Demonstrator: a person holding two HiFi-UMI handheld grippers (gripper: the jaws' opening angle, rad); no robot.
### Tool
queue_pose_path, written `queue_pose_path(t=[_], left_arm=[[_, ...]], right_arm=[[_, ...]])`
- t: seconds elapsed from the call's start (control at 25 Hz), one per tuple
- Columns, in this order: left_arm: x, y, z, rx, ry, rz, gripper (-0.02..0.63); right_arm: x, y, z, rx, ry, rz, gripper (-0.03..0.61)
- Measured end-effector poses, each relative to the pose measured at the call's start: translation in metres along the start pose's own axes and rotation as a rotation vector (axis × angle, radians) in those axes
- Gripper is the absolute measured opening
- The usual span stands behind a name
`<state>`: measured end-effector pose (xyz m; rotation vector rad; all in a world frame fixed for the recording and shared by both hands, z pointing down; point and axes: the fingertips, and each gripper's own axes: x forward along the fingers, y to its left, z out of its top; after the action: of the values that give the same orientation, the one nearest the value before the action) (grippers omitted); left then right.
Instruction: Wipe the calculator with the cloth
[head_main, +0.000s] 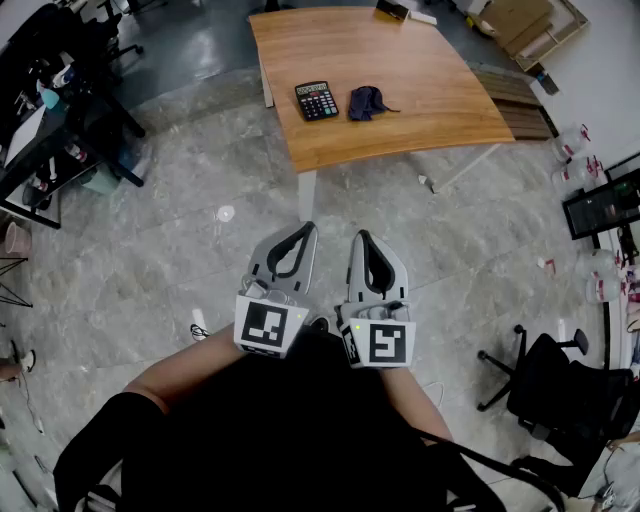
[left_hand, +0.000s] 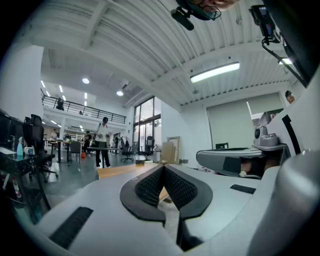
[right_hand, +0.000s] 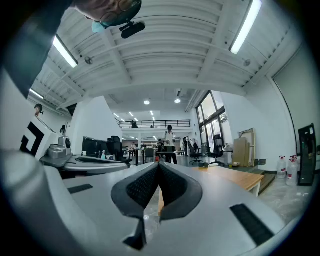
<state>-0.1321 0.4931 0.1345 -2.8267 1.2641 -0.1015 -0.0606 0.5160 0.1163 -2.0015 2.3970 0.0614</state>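
The cloth lay just right of the calculator on the wooden table, well ahead of the right gripper (likely handier) and left gripper, both closed, empty.

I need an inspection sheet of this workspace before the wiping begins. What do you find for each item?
Surface: wooden table, mostly bare.
Job's things: calculator and dark cloth lie side by side, apart, untouched.
Clutter: small items at the table's far edge, too small to tell.
Tools: left tool and right tool are shut and empty, over the floor, short of the table.
Cables: nothing seen on the table.
Surroundings: grey stone floor, black office chair, bottles.
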Motion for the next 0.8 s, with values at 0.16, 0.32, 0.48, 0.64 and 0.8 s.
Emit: queue_pose_path(t=[0.16,0.32,0.48,0.64,0.8], left_arm=[[0.002,-0.011,0.003,-0.051,0.003,0.035,0.006],[0.004,-0.024,-0.001,-0.042,0.010,0.056,0.006],[0.003,-0.032,-0.001,-0.023,0.008,0.083,0.006],[0.005,-0.030,0.001,-0.021,0.016,0.103,0.006],[0.020,-0.028,-0.010,-0.031,0.026,0.103,0.007]], right_arm=[[-0.008,-0.012,-0.001,0.004,-0.004,0.006,0.015],[-0.018,-0.023,-0.004,0.010,-0.006,0.024,0.015],[-0.029,-0.032,-0.010,0.021,-0.002,0.037,0.015],[-0.027,-0.042,-0.006,0.055,-0.009,0.030,0.015],[-0.014,-0.055,-0.011,0.079,-0.011,0.026,0.015]])
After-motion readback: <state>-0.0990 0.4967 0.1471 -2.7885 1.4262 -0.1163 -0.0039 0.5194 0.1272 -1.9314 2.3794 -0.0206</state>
